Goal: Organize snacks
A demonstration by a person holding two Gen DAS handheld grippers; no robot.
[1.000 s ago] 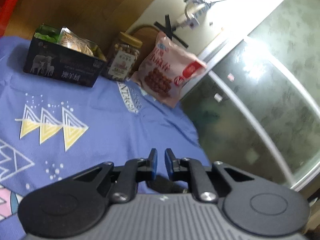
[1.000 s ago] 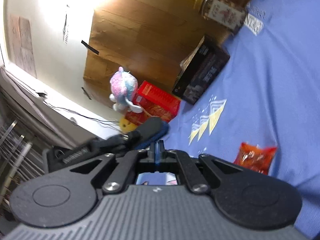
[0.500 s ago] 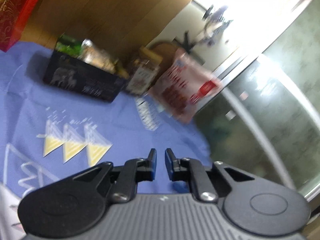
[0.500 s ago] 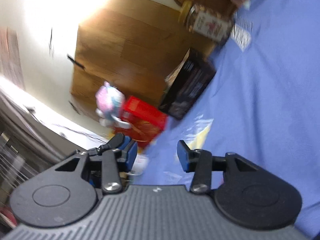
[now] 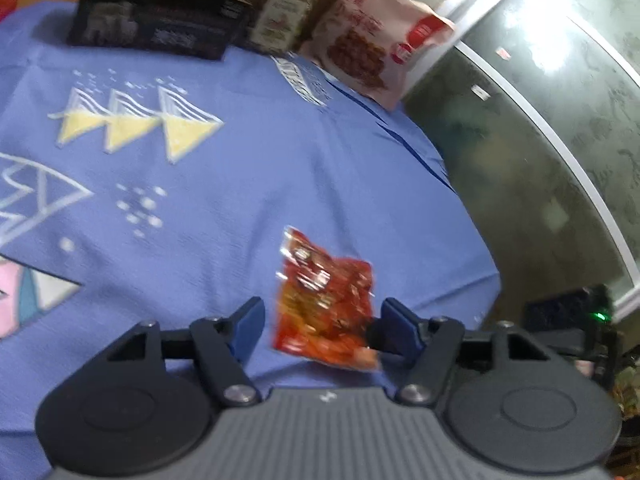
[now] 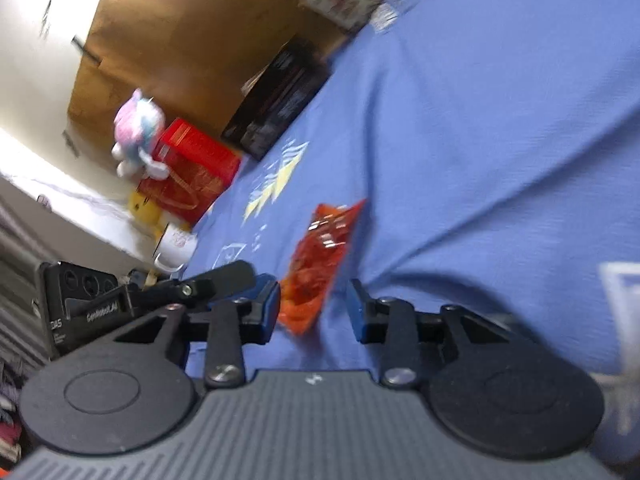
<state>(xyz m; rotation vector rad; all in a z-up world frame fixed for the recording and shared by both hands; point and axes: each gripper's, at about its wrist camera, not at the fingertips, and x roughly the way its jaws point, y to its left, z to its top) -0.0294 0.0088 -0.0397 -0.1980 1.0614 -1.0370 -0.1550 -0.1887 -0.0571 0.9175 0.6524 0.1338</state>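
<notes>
Blur smears the red snack packet (image 5: 326, 304) between both tongs, left (image 5: 322, 326) opening, right (image 6: 313, 308) narrowing, neither gripping.

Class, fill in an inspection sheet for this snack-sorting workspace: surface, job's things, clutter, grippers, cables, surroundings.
Surface: blue patterned cloth, lightly wrinkled.
Job's things: small red-orange crinkly snack packet lying flat near the cloth's front; open black cardboard box, brown glass jar with gold lid and pink snack bag along the back.
Clutter: red carton, pastel plush toy, white mug off the cloth's side.
Grippers: left gripper open, jaws just opening, packet between them but not pinched; right gripper open, jaws just closing, pads clear of the packet.
Cables: nothing seen.
Surroundings: wooden panel, dark green marbled floor.
</notes>
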